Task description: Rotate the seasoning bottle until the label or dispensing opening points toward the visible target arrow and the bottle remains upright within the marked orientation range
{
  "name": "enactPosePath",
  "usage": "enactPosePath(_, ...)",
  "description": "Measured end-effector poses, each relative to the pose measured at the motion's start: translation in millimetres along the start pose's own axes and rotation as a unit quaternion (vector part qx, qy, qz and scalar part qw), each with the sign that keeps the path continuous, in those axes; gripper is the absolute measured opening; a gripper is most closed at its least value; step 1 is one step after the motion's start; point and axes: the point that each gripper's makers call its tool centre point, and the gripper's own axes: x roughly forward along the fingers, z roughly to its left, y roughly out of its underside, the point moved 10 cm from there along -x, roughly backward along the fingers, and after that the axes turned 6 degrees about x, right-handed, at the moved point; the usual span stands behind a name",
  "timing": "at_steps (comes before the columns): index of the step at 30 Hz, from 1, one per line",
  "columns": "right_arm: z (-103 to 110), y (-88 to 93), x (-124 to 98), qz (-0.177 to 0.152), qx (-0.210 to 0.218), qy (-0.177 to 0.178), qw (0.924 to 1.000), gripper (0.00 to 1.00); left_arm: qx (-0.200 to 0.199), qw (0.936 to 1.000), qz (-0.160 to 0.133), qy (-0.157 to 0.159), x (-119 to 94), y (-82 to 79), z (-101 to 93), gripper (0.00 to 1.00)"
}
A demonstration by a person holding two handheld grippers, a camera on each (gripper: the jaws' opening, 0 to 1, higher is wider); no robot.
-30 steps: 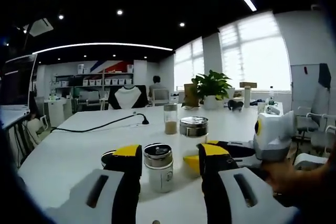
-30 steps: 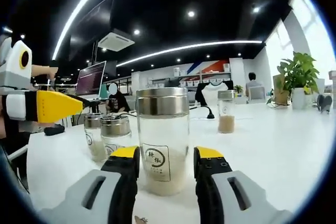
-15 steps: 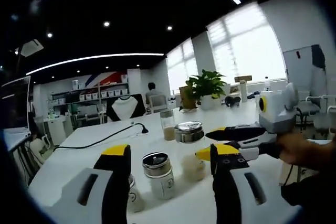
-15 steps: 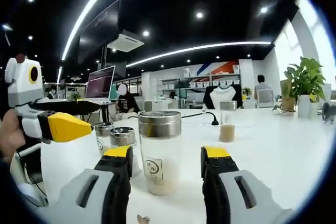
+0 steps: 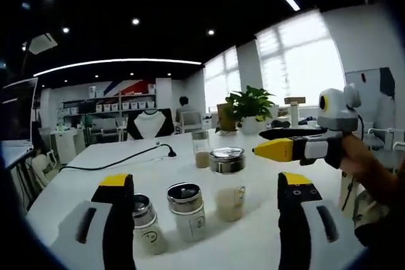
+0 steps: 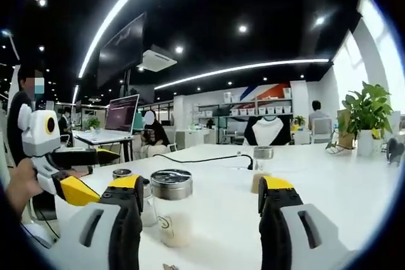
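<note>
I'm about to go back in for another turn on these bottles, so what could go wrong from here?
The two small bottles and the tall seasoning bottle stand close together; an open left claw closing on one may knock its neighbour over.

The right claw hangs beside the tall bottle, so both claws reaching in could collide.

No target arrow is visible on the table, so the orientation may be misjudged.

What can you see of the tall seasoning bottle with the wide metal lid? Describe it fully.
The tall seasoning bottle is a clear glass jar with a wide, shiny metal lid and a small label on its side. Pale powder fills its lower part. It stands upright on the white table, beside two shorter bottles. Neither gripper touches it; the left gripper is open around it.
</note>
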Motion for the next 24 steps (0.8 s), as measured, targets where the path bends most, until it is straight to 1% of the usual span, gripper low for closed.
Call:
enactPosePath(2,-4.0,-1.4,2.0,0.005,-0.002,-0.003,1.0,0.76,0.002,1.0,0.0,0.002,0.9,-0.9,-1.2,1.0)
enactPosePath(9,-14.0,-4.7,3.4,0.004,-0.006,0.0,1.0,0.76,0.008,1.0,0.001,0.003,1.9,-1.2,0.6,1.0)
enactPosePath(14,-24.0,-5.5,7.5,0.006,0.001,-0.001,1.0,0.76,0.011,0.9999,0.006,0.001,1.8,-0.8,1.5,0.99)
enactPosePath(21,-33.9,-7.4,24.0,0.012,0.005,0.0,0.9999,0.76,0.015,0.9997,0.005,0.021,4.5,0.1,-2.9,0.99)
enactPosePath(24,-36.4,-8.4,32.3,0.019,-0.003,-0.013,0.9997,0.76,0.027,0.9989,0.001,0.037,5.1,-1.5,-5.7,0.99)
